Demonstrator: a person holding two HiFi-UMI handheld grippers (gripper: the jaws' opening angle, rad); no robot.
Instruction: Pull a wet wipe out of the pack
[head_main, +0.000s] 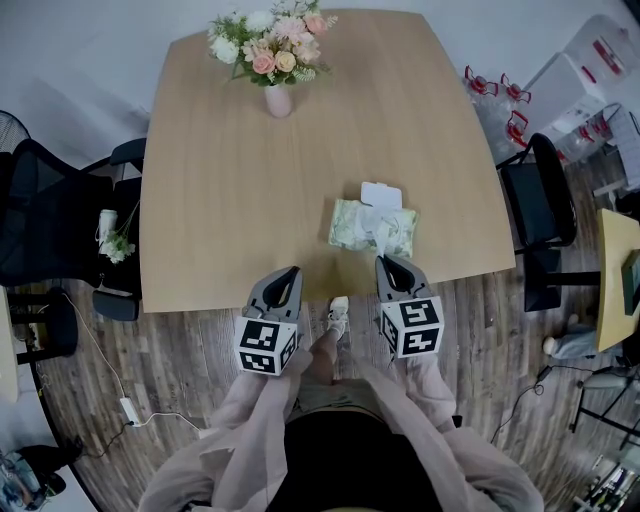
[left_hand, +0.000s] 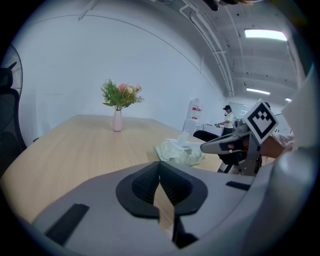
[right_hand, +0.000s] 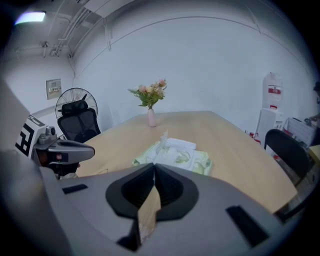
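I see a table of pale, matt wood grain over a floor of darker, rougher-looking planks. The wipe pack looks like soft, crinkled plastic film, its lid smooth white plastic. The vase is smooth and pink. My left gripper and right gripper have matt grey plastic shells and ribbed black pads

Cannot read the print on the pack on the table. Cannot see the pack's near edge in the right gripper view, behind the right tongs. Cannot see all of the chair left of the table, cut by the picture's edge. Cannot make out the person beyond the table: too small.
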